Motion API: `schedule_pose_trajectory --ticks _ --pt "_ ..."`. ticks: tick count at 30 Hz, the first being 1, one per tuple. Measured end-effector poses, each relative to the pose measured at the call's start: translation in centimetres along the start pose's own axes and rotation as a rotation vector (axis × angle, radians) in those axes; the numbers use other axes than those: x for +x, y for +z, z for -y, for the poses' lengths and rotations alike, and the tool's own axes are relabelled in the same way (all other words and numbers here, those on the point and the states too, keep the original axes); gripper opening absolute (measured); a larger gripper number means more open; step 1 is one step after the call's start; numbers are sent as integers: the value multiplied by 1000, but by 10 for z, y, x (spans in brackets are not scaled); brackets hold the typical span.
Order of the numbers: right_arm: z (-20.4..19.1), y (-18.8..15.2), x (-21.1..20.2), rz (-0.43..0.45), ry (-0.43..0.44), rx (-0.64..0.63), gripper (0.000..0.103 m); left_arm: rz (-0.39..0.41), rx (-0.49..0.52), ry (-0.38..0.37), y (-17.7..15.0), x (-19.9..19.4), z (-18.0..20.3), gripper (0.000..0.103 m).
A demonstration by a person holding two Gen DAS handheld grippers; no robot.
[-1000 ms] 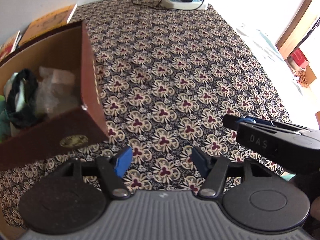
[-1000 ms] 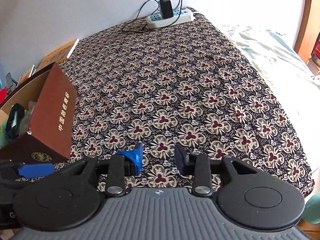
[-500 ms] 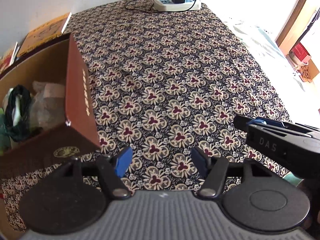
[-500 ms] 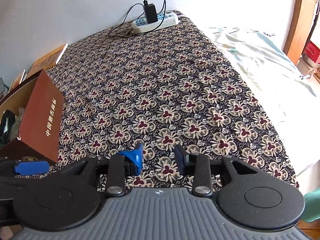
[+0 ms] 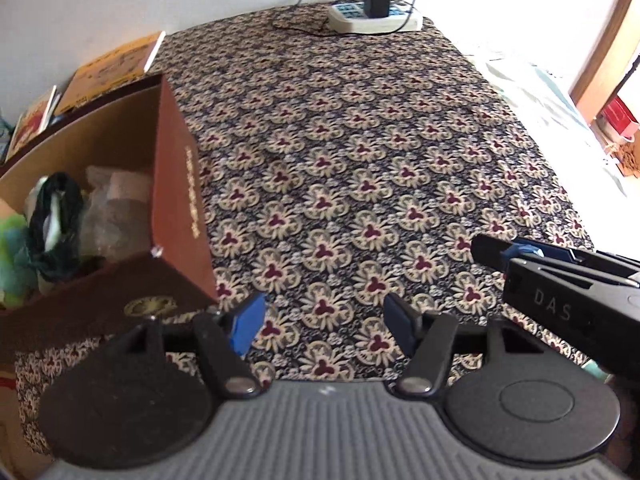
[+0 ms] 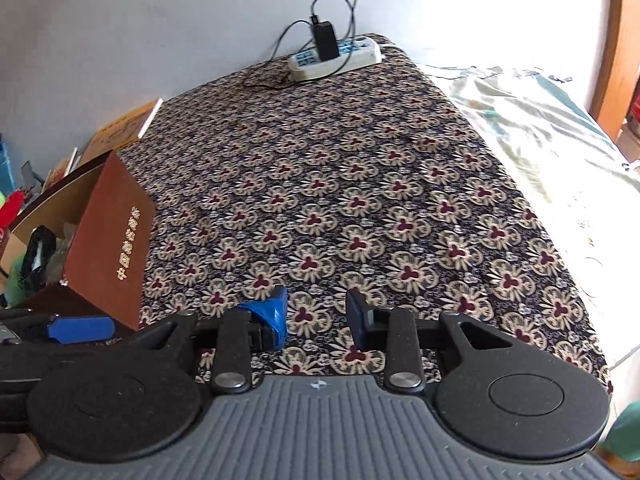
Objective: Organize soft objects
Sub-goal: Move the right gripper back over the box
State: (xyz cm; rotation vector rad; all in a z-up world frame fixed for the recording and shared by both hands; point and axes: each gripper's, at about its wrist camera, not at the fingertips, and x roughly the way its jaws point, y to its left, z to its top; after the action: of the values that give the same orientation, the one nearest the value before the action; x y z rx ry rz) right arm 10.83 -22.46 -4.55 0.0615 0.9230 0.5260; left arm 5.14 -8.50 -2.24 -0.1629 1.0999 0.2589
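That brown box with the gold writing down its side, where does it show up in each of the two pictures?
Left wrist view: the brown box fills the left side, open top showing soft things inside.
Right wrist view: the brown box sits at the left edge, its gold-lettered side facing the camera.
Shared landmark: the white power strip at the far end of the patterned cloth.

Brown box [image 5: 176, 216]: left portion cut off by the frame edge; contents partly hidden behind its near wall. Gold lettering [image 6: 128, 244] on its side too small to read. Right gripper [image 5: 560, 288] truncated at the left-wrist view's right edge.
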Motion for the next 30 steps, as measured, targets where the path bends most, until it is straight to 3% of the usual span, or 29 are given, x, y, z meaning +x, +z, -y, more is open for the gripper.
schedule_pose_trajectory --ticks 11,16,21,30 --pt "-56 -12 16 -83 133 -119 14 -79 -107 26 -27 3 -55 66" --pt "-90 -14 18 -88 182 -172 14 -53 -149 58 -42 -11 -90 66" --pt "-131 -7 9 -22 217 -251 14 32 -188 117 -44 -41 -130 66" --pt "-190 2 4 30 246 -273 14 133 -196 130 -41 -74 -189 66"
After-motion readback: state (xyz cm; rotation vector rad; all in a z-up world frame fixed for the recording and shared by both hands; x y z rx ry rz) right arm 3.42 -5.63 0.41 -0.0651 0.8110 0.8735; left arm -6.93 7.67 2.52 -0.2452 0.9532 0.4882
